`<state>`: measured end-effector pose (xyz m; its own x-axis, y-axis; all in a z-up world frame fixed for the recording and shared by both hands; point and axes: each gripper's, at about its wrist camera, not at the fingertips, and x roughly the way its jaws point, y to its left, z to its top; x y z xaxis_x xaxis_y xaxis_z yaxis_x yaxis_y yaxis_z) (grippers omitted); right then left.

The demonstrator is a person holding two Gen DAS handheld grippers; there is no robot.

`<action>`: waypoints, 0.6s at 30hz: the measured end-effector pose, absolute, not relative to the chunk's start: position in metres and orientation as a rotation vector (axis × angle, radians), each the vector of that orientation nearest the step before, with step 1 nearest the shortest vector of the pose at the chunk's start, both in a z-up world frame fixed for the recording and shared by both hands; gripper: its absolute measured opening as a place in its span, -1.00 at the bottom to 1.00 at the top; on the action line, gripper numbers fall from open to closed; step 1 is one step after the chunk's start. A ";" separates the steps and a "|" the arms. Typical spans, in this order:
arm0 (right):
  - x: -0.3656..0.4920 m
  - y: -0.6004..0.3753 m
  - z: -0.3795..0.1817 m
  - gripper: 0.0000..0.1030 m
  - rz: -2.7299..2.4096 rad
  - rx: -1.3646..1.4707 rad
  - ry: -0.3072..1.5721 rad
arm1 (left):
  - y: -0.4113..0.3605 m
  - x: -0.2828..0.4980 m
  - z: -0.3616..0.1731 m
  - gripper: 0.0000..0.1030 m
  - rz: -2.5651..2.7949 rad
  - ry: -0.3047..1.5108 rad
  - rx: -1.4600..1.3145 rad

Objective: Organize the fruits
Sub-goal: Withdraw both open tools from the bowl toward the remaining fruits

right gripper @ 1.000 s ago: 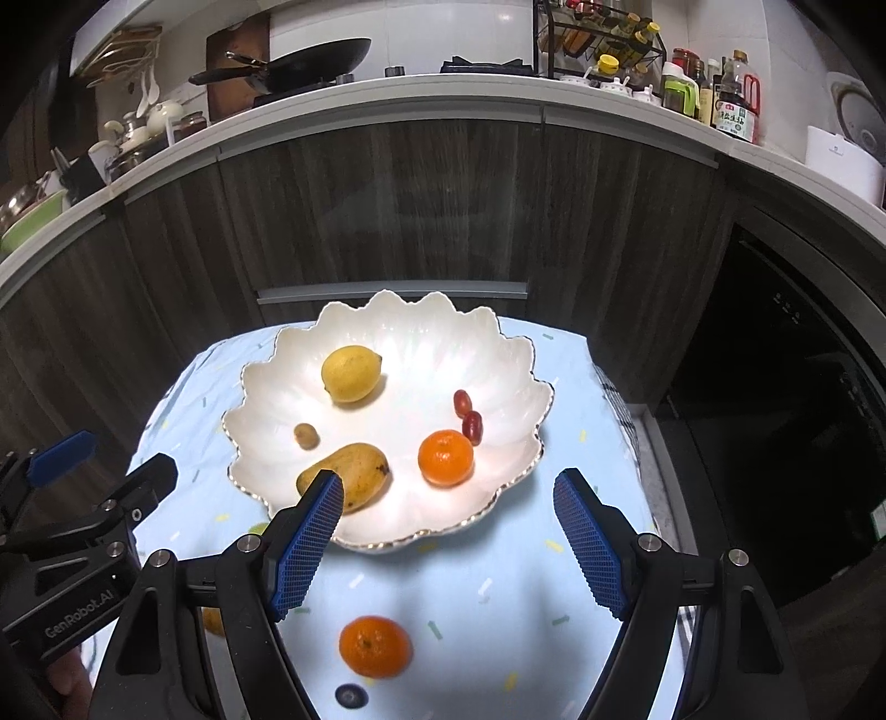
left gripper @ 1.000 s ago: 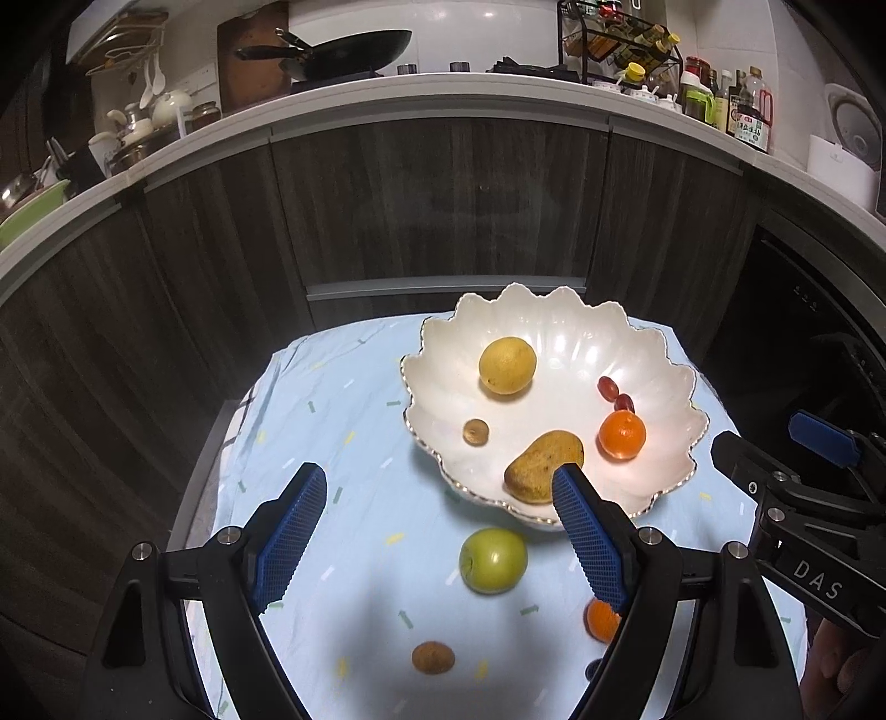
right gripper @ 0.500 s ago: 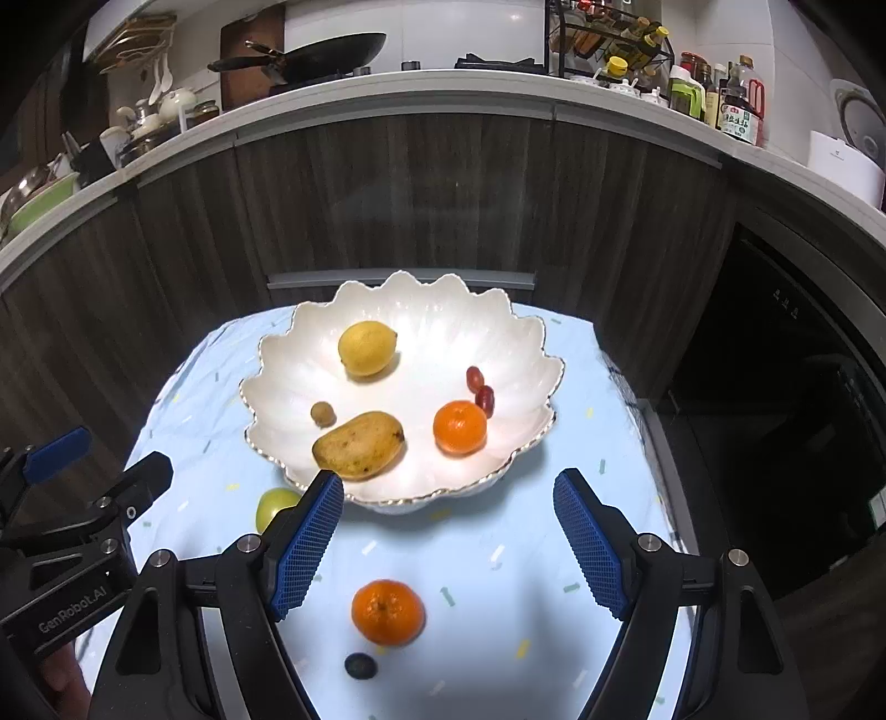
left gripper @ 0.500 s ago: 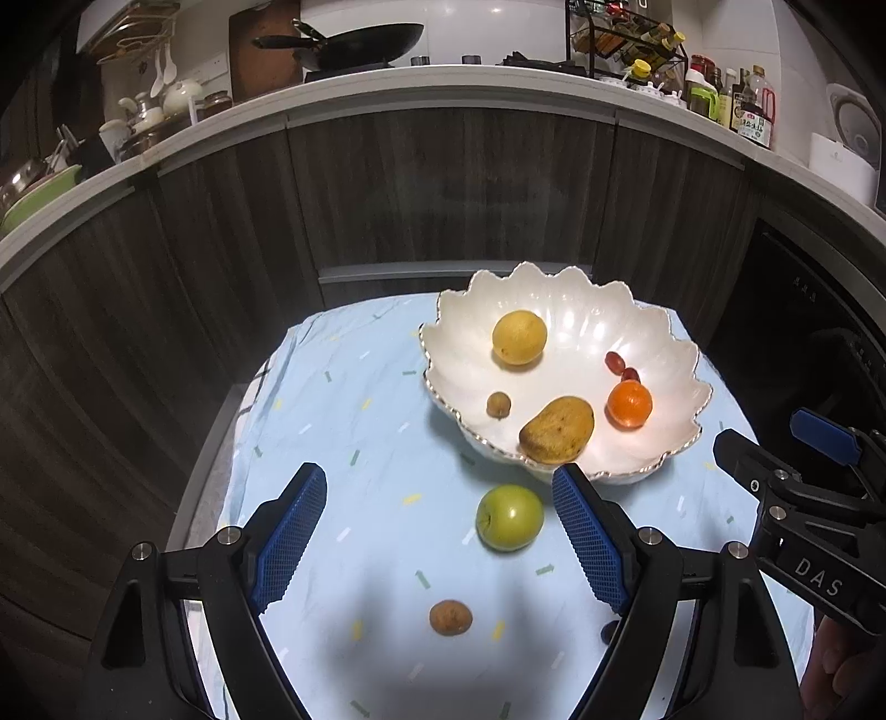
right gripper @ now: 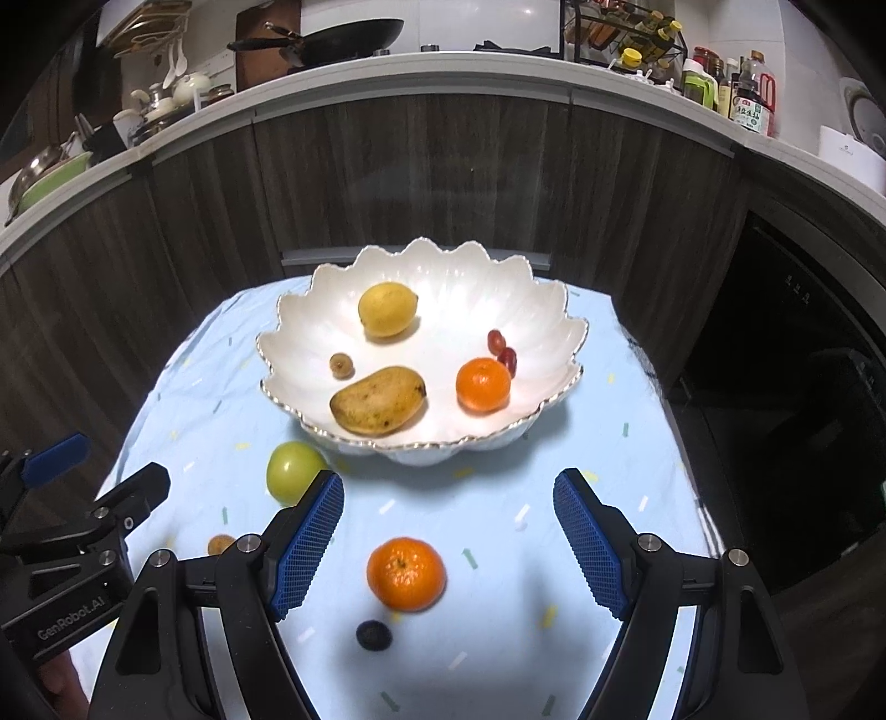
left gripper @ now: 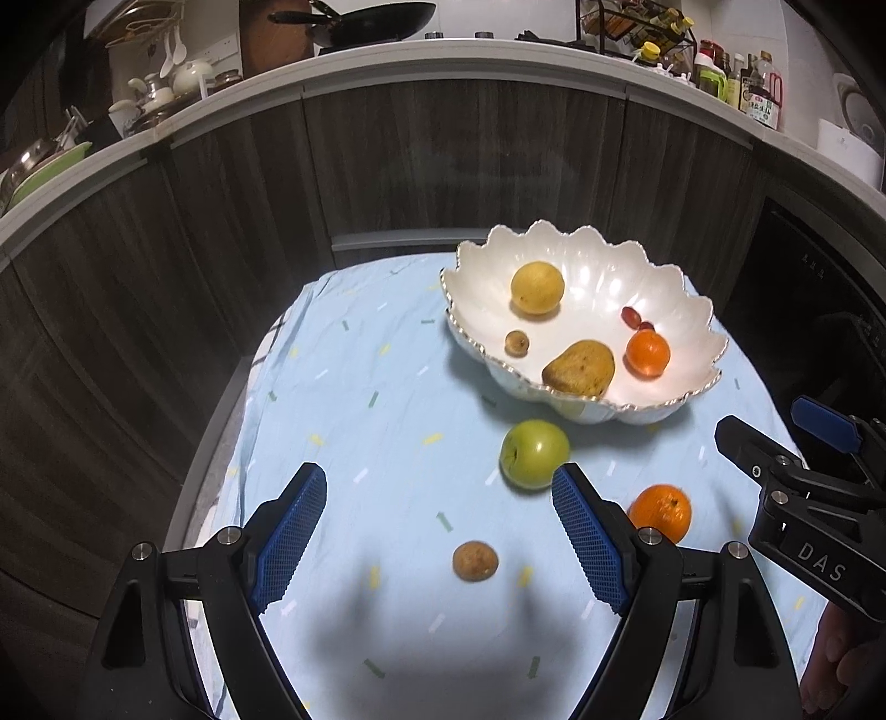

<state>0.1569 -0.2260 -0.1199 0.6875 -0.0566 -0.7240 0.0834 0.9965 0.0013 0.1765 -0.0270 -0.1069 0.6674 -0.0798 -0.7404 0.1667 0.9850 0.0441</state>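
Note:
A white scalloped bowl (right gripper: pixel 559 327) holds a lemon (right gripper: pixel 386 308), a mango (right gripper: pixel 378 400), an orange (right gripper: pixel 483 385), two red grapes (right gripper: pixel 501 349) and a small brown fruit (right gripper: pixel 341 365). On the blue cloth in front of it lie a green apple (left gripper: pixel 534 453), a small brown fruit (left gripper: pixel 474 560), an orange (right gripper: pixel 406 572) and a dark berry (right gripper: pixel 373 634). My left gripper (left gripper: pixel 440 540) hangs open above the brown fruit, with the apple by its right finger. My right gripper (right gripper: pixel 447 545) hangs open above the loose orange. Neither holds anything.
The light blue cloth (left gripper: pixel 354 387) covers a small table that stands against dark wooden cabinets (right gripper: pixel 387 177). A counter above carries a pan (right gripper: pixel 332 33), dishes and bottles (right gripper: pixel 742 99). A dark appliance front (right gripper: pixel 803 360) stands to the right.
Both grippers have drawn back from the bowl and sunk a little, so the loose fruit in front of it now lies between their fingers. Their jaws have kept the same width.

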 end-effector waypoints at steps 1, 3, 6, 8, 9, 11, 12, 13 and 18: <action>0.156 -0.225 -0.122 0.53 -0.076 0.032 0.813 | -0.026 0.175 -0.109 0.63 -0.136 0.831 0.112; 0.154 -0.222 -0.127 0.53 -0.071 0.027 0.820 | -0.023 0.174 -0.112 0.63 -0.129 0.835 0.109; 0.152 -0.220 -0.134 0.53 -0.065 0.023 0.831 | -0.021 0.172 -0.118 0.62 -0.124 0.845 0.108; 0.151 -0.219 -0.138 0.53 -0.062 0.021 0.836 | -0.019 0.171 -0.122 0.63 -0.120 0.851 0.111; 0.151 -0.218 -0.141 0.53 -0.060 0.020 0.839 | -0.018 0.171 -0.124 0.62 -0.119 0.855 0.110; 0.151 -0.217 -0.145 0.53 -0.058 0.021 0.844 | -0.017 0.170 -0.127 0.63 -0.119 0.857 0.107; 0.151 -0.217 -0.147 0.53 -0.057 0.020 0.846 | -0.016 0.169 -0.129 0.62 -0.117 0.857 0.108; 0.151 -0.216 -0.149 0.53 -0.058 0.019 0.849 | -0.016 0.169 -0.131 0.62 -0.116 0.856 0.108; 0.150 -0.214 -0.158 0.53 -0.056 0.009 0.858 | -0.014 0.167 -0.143 0.62 -0.126 0.867 0.099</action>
<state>0.1498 -0.2138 -0.1578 0.6523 -0.0460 -0.7566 0.0533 0.9985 -0.0147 0.1675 -0.0143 -0.1429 0.6402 -0.0695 -0.7651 0.1504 0.9880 0.0360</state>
